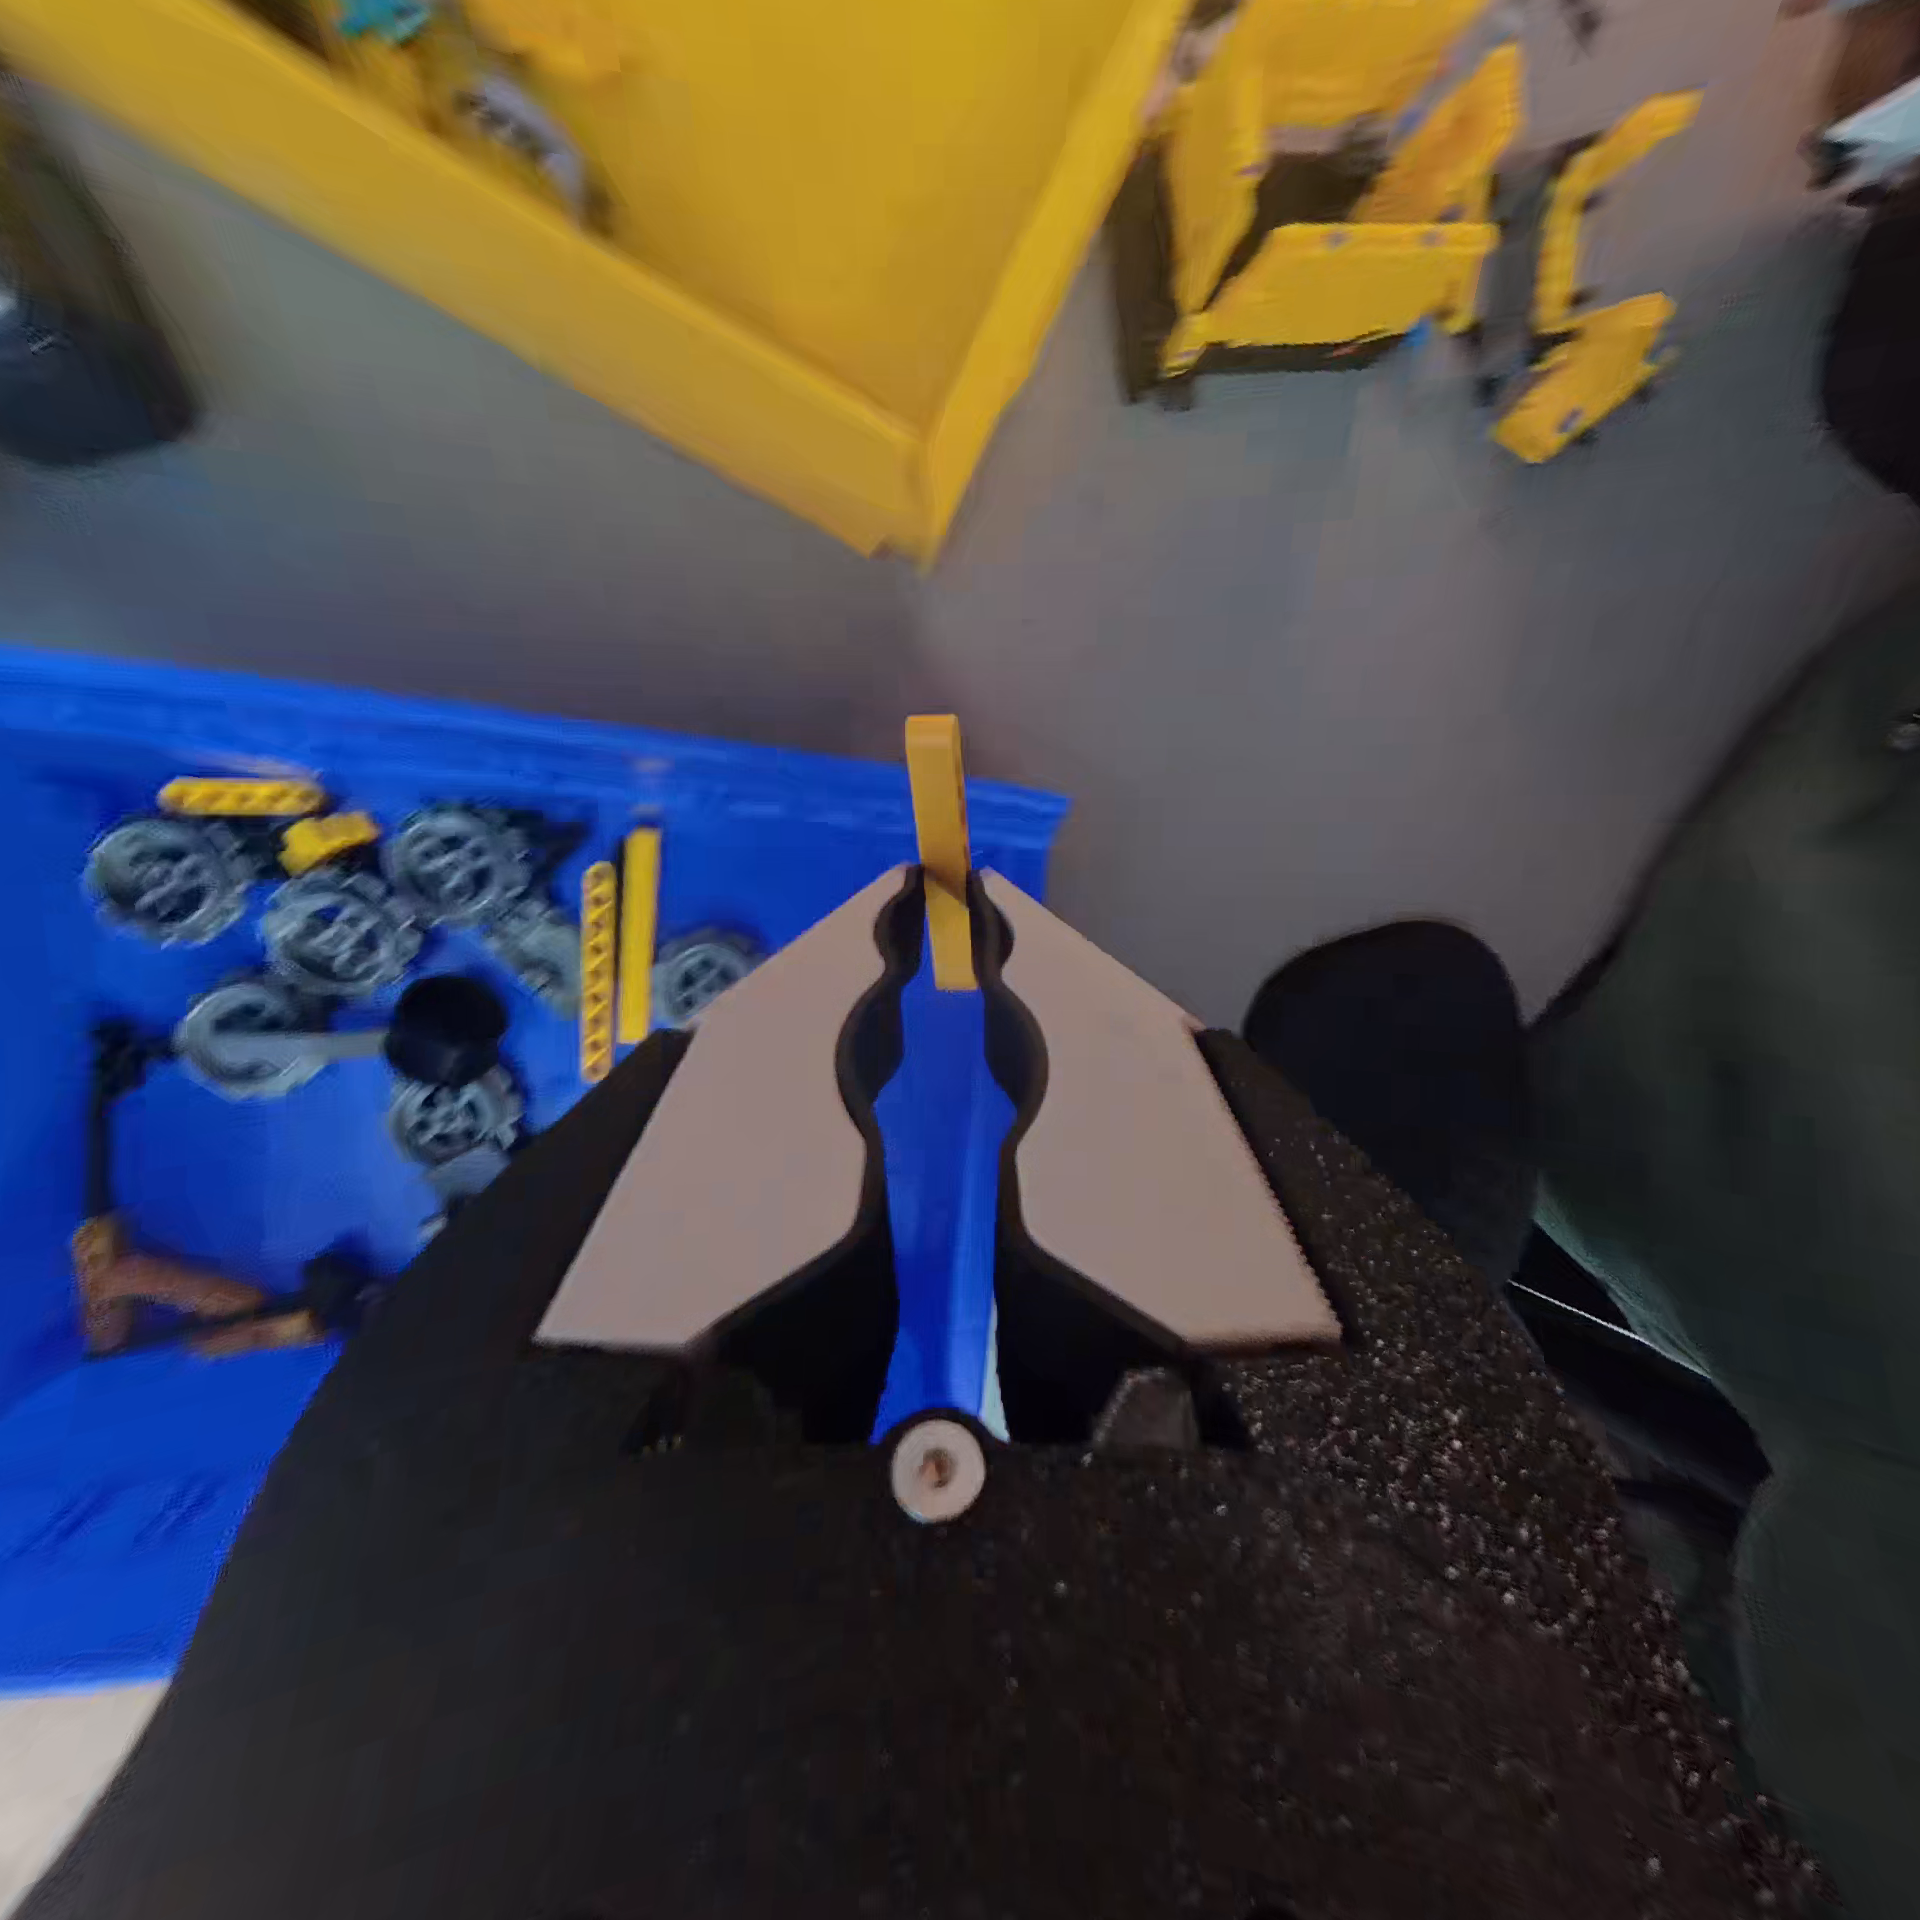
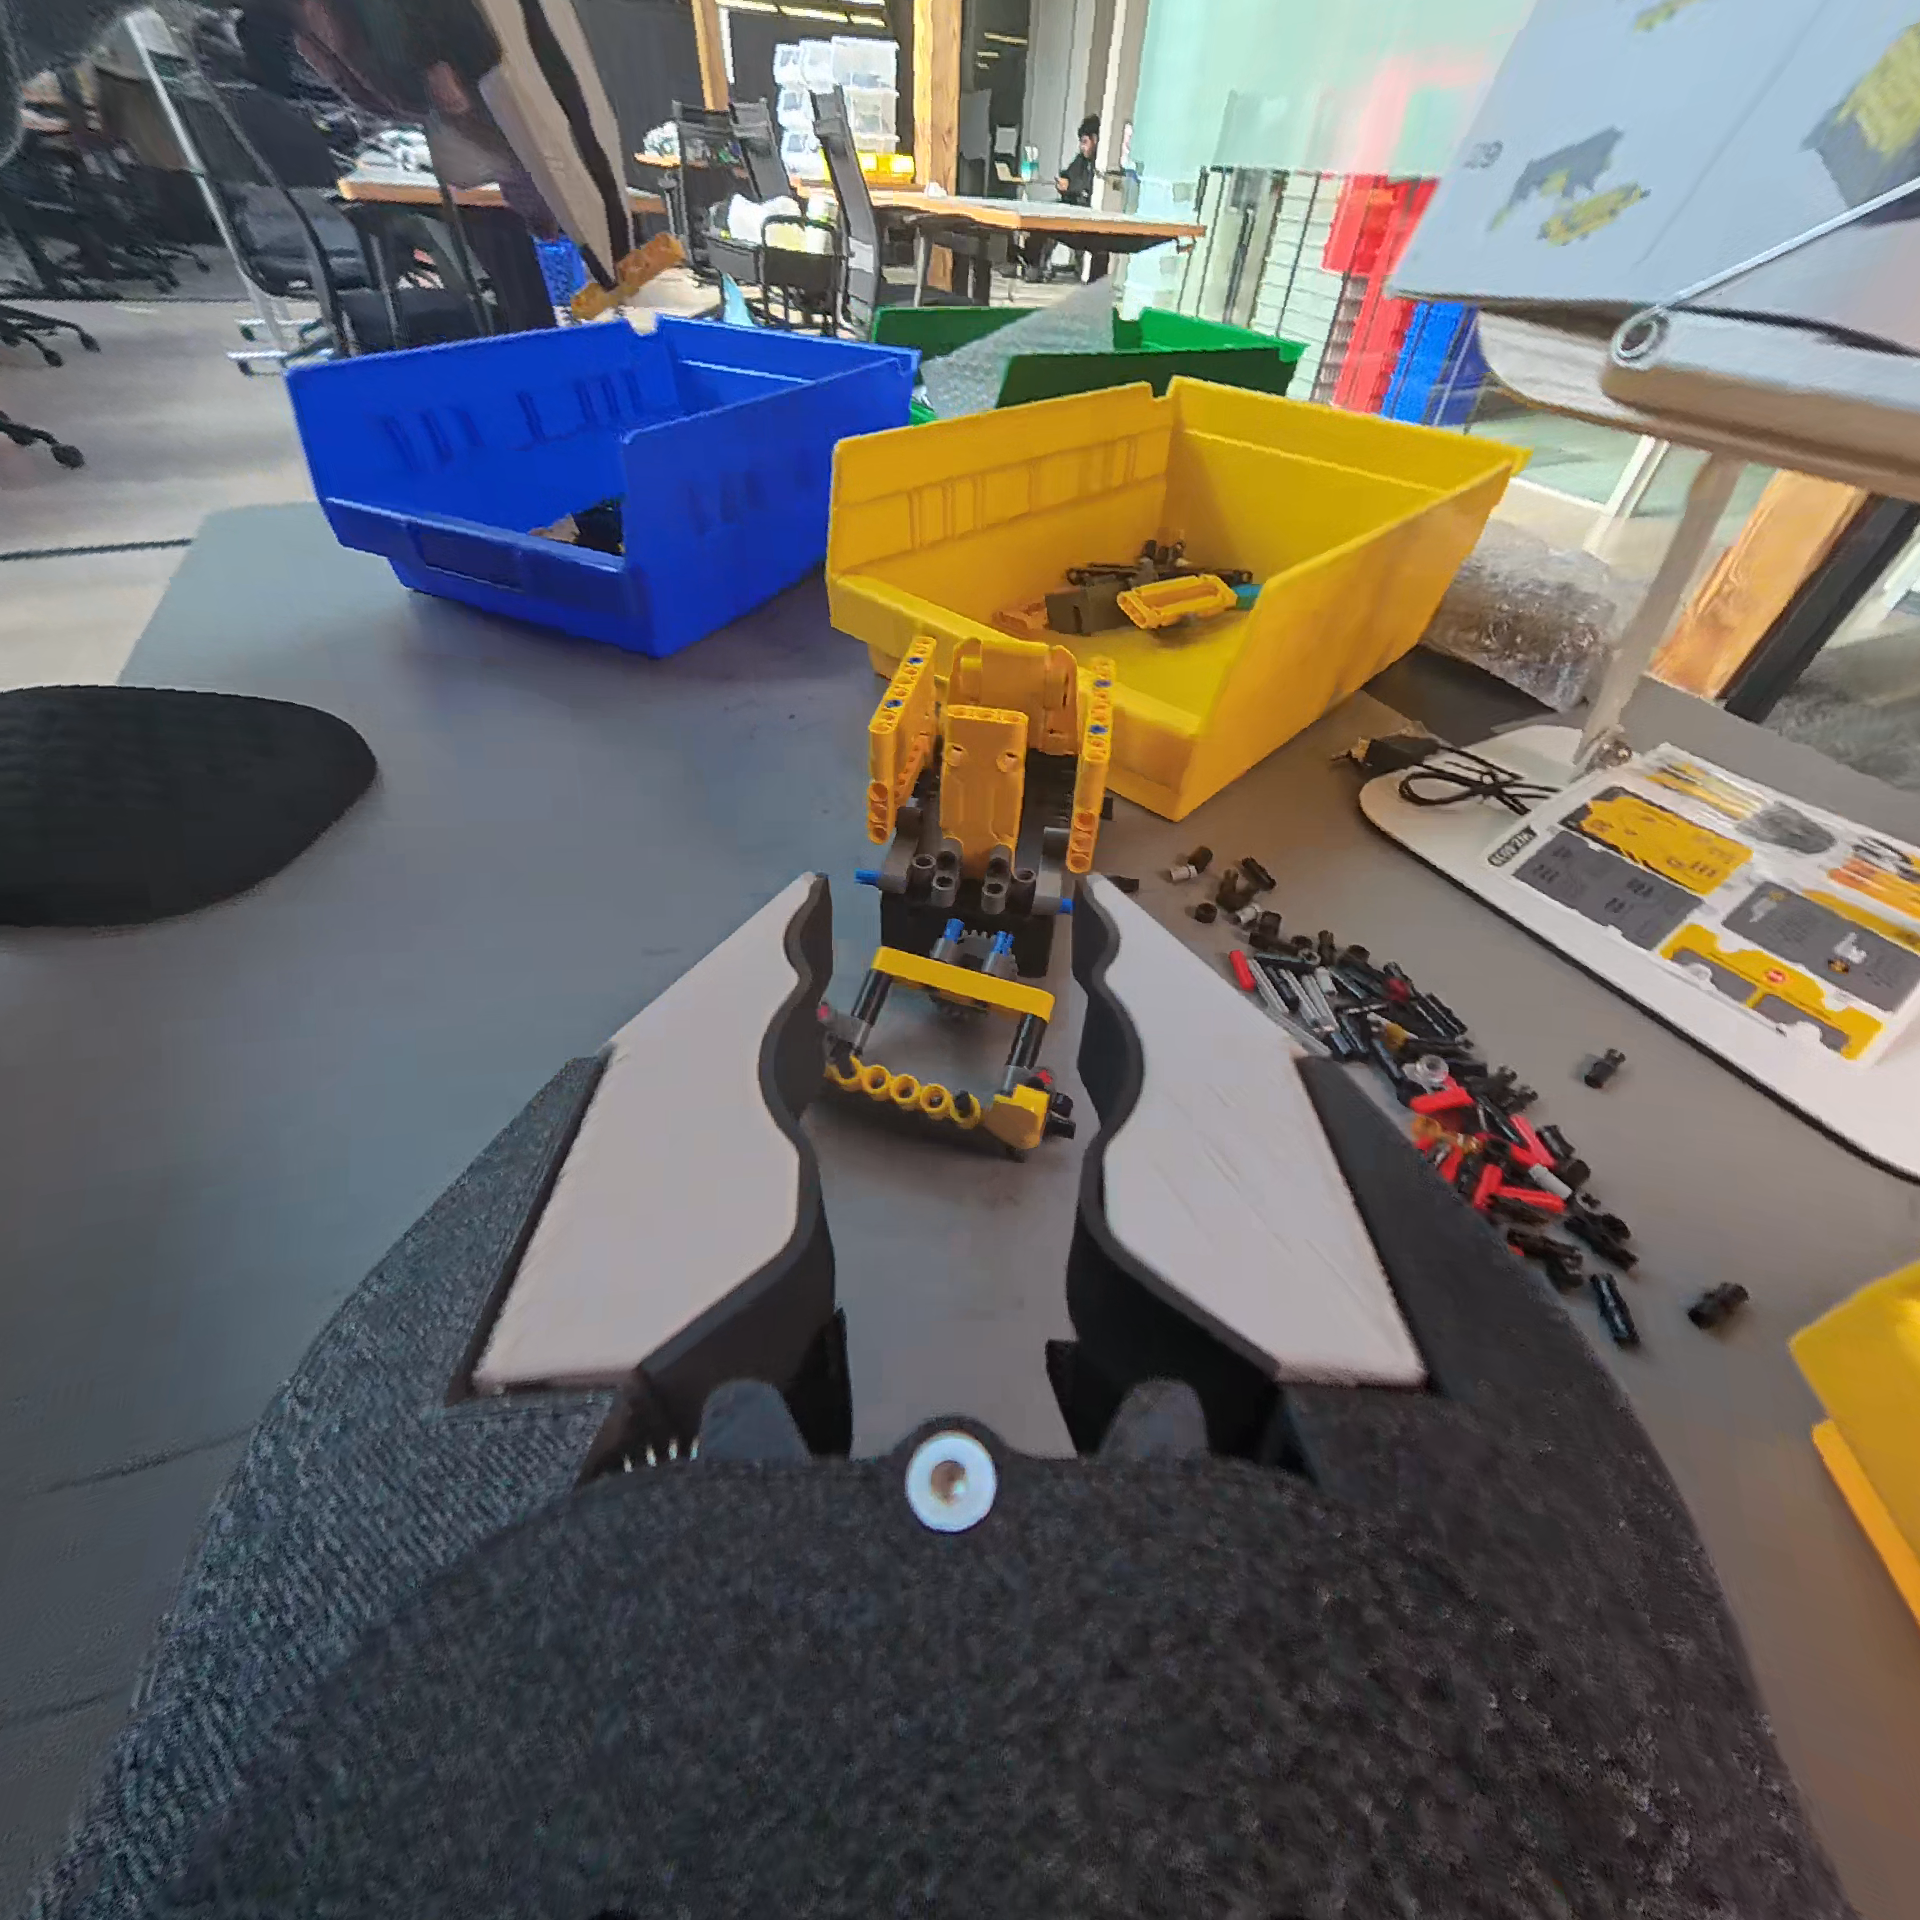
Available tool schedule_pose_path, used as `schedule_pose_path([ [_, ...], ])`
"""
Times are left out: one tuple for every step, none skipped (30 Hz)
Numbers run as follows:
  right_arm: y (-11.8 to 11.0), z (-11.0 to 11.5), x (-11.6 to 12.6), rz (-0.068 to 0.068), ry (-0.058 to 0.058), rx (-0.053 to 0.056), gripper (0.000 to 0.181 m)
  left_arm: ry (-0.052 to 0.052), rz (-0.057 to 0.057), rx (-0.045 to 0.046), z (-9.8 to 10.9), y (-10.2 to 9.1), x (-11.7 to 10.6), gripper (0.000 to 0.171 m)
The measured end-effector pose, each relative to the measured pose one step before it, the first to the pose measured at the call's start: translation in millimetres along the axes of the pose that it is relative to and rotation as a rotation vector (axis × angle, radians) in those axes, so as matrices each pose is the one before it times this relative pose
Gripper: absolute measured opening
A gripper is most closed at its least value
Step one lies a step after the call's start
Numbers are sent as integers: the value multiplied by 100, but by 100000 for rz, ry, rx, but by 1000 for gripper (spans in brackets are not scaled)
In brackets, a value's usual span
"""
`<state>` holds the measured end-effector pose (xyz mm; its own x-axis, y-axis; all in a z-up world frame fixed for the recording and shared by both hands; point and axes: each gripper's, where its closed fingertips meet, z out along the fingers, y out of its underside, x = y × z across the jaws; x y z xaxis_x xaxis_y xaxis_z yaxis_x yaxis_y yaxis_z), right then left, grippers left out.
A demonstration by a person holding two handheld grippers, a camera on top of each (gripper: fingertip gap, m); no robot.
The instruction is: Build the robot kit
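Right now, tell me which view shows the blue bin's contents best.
The left wrist view: it looks down into the blue bin at grey gears and yellow beams. The right wrist view shows the bin side-on, its contents mostly hidden.

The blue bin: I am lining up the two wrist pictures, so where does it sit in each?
Left wrist view: the blue bin fills the left side, seen from above, with grey gears and yellow beams inside, partly behind the left hand-held gripper.
Right wrist view: the blue bin stands upper left on the grey table, seen from the side.
Shared landmark: the yellow bin beside it.
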<state>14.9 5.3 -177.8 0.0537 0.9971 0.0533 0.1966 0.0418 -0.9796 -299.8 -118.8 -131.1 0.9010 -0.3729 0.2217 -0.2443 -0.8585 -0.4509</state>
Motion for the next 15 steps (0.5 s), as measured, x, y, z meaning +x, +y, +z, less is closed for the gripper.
schedule_pose_path([
  [-283, 47, -766, -2894, -2608, 386, 48, 8522, 5325, 2169, 696, -1139, 3164, 7],
  [-185, 75, -835, -3399, -2898, -344, 48, 8008, 4697, 1480, 1152, -1144, 2844, 7],
  [-185, 80, -923, -4184, -3079, -539, 47, 8318, 4470, 666, 1513, -1082, 2597, 7],
  [-150, 82, -872, -4619, -2431, -753, 47, 8370, 4407, 6, 1785, -989, 2282, 7],
  [-89, 90, -849, -4767, -2253, -1103, 47, 7672, 3780, -354, 1981, -938, 1826, 7],
  [-53, 95, -847, -4519, -2353, -1255, 47, 7285, 2655, -999, 2071, -840, 1414, 7],
  [-74, 65, -719, -3857, -1882, -1007, 47, 6664, 1993, -1476, 2074, -733, 1036, 7],
  [-127, 13, -660, -3193, -1906, -483, 47, 5935, 1571, -1951, 1980, -653, 714, 7],
  [-201, -64, -650, -2525, -2335, 150, 45, 5213, 1340, -2440, 1809, -566, 485, 7],
  [-247, -124, -489, -1819, -1925, 707, 42, 4192, 1220, -2251, 1586, -580, 293, 7],
  [-228, -158, -334, -1518, -1222, 738, 42, 3396, 878, -2144, 1365, -559, 167, 8],
  [-167, -202, -209, -1702, -635, 401, 42, 2941, 708, -2265, 1163, -494, 127, 8],
  [-142, -243, -129, -2147, -123, 269, 42, 2444, 585, -2185, 984, -424, 74, 8],
  [-125, -249, -99, -2291, 0, 374, 42, 1483, 260, -2095, 846, -351, -32, 7],
  [-94, -234, -181, -2077, -585, 168, 41, 1202, 104, -2132, 736, -260, -30, 8],
])
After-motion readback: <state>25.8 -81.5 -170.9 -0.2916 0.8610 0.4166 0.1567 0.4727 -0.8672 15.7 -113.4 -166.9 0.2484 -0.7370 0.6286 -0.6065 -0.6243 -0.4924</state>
